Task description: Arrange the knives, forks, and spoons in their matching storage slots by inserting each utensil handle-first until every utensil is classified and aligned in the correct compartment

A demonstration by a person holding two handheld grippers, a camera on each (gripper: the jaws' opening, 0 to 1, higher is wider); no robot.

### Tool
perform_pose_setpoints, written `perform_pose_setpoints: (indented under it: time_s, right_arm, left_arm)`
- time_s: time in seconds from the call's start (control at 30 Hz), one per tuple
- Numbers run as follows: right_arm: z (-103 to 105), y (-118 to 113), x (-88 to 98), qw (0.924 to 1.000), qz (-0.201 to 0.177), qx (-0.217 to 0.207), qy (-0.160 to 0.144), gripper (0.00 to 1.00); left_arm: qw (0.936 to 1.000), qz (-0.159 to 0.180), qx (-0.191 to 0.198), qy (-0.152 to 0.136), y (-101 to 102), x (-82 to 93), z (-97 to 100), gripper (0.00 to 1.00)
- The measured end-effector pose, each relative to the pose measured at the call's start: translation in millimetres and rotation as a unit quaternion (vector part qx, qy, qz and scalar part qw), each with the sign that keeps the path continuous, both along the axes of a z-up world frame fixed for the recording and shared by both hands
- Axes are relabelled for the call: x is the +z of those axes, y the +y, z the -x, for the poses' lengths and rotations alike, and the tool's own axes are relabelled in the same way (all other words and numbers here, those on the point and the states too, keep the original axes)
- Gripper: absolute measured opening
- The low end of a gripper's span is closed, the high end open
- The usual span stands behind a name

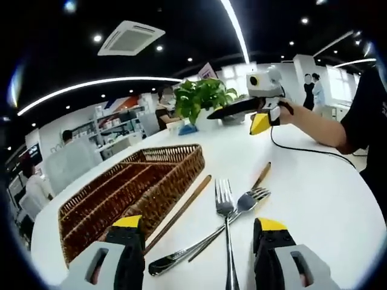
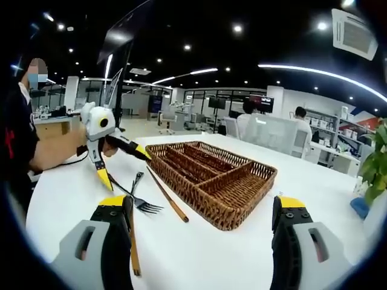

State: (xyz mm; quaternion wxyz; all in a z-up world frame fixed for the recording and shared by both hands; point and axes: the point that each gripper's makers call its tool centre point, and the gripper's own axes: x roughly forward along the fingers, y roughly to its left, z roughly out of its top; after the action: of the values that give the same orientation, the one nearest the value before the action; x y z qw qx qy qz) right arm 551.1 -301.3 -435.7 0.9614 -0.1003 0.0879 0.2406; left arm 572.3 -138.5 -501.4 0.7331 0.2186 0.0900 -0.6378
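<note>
A brown wicker cutlery tray [image 1: 84, 208] [image 2: 251, 192] with several long compartments lies on the white table, and I see nothing in it. Right of it in the left gripper view lie a steel fork [image 1: 225, 202], a second steel fork [image 1: 253, 196] crossed under it, a long wooden stick [image 1: 181, 211] and a wooden handle [image 1: 262, 174]. My left gripper [image 1: 199, 232] [image 2: 125, 167] hovers open over the forks. My right gripper [image 2: 202, 204] [image 1: 236, 119] is open and holds nothing. It is across the table from the forks [image 2: 144, 205], with a wooden handle [image 2: 132, 241] by its left jaw.
A person's arm [image 1: 326, 130] holds the right gripper, with a black cable [image 1: 302, 148] trailing over the table. A potted plant [image 1: 202, 96] [image 2: 378, 163] stands at the table's far edge beside a blue object [image 2: 360, 208]. People sit at desks behind.
</note>
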Motion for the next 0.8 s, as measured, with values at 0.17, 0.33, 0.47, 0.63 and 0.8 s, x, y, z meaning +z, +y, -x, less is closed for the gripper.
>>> perform_pose_setpoints:
  time_s: [0.17, 0.33, 0.47, 0.63, 0.8]
  right_arm:
    - [0.1, 1.0, -0.8, 1.0000, 0.001, 0.001, 0.000, 0.99]
    - [-0.2, 0.4, -1.1, 1.0000, 0.001, 0.001, 0.001, 0.99]
    - [-0.7, -0.1, -1.4, 1.0000, 0.002, 0.002, 0.001, 0.99]
    - [-1.1, -0.6, -1.6, 1.0000, 0.002, 0.003, 0.002, 0.99]
    - [-0.8, 1.3, -2.4, 1.0000, 0.003, 0.005, 0.003, 0.99]
  left_arm:
    - [0.9997, -0.019, -0.018, -0.001, 0.7, -6.6, 8.7, 0.52]
    - [0.9990, -0.024, -0.029, 0.023, -1.5, -9.2, 16.8, 0.45]
    - [0.9978, -0.041, -0.041, 0.032, 0.0, -15.8, 22.7, 0.34]
    - [0.9962, -0.044, -0.044, 0.061, 0.9, -16.5, 26.4, 0.23]
    - [0.9951, -0.061, -0.026, 0.074, 3.6, -23.3, 21.3, 0.16]
